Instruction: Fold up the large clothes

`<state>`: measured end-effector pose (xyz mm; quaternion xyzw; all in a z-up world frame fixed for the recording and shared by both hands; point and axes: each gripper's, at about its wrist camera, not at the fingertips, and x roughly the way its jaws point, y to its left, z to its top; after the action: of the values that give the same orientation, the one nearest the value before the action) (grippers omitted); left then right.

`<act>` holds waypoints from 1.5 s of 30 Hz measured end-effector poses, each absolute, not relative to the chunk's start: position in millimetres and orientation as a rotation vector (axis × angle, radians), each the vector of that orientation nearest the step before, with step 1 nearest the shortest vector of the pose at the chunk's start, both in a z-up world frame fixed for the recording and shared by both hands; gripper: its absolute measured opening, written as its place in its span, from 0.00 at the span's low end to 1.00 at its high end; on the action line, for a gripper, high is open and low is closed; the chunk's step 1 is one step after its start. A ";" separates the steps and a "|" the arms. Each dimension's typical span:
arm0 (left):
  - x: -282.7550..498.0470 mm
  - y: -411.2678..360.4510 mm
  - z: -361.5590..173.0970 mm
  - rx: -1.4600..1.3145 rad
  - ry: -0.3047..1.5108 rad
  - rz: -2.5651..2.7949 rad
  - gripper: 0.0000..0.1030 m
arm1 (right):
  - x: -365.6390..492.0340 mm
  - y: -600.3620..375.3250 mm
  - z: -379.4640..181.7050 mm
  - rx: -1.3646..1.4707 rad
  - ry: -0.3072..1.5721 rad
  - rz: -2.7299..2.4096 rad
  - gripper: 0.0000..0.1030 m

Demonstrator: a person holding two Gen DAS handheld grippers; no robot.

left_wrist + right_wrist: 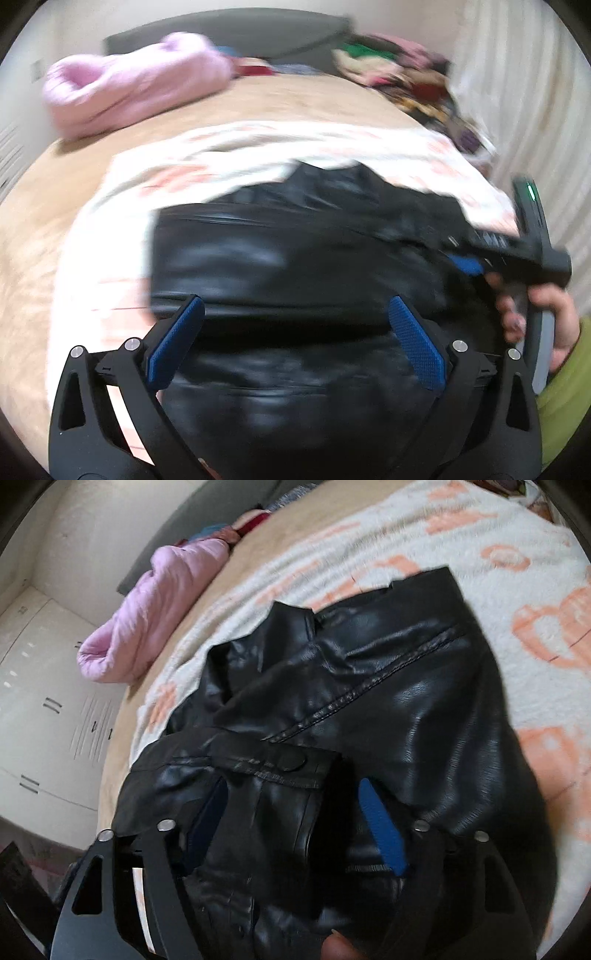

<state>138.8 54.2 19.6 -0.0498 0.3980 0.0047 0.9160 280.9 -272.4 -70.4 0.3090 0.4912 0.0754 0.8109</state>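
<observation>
2 hand-held grippers over our black jacket (388,709): left hand-held gripper (295,332) released, right hand-held gripper (295,823) straddling a fold, grip unclear.

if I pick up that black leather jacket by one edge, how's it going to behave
The black leather jacket will probably drape, not hold shape: it already lies creased and folded over itself. Its glossy surface suggests it may slip between pads. The thick stitched seams hint it is fairly heavy, so unheld parts would likely sag.
</observation>
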 end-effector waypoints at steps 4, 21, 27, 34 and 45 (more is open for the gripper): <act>134.7 117.4 26.8 -0.236 0.789 0.142 0.91 | 284.3 -256.0 -63.8 0.556 1.021 0.182 0.14; 197.8 135.5 21.6 -0.381 0.797 0.107 0.71 | 263.4 -260.3 47.0 0.090 0.724 0.189 0.04; 229.2 97.3 -12.4 -0.301 0.928 0.023 0.16 | 264.1 -261.6 32.7 0.080 0.753 0.173 0.04; 236.8 80.7 -54.7 -0.233 1.025 0.023 0.11 | 268.1 -263.5 19.6 0.080 0.794 0.168 0.07; 238.0 82.0 -69.6 -0.220 1.037 0.009 0.11 | 253.7 -277.7 15.8 0.133 0.795 0.003 0.45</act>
<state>238.0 82.0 -69.6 -0.1048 0.4945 0.0043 0.8628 253.7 -277.7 15.8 0.0645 0.3869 0.0015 0.9199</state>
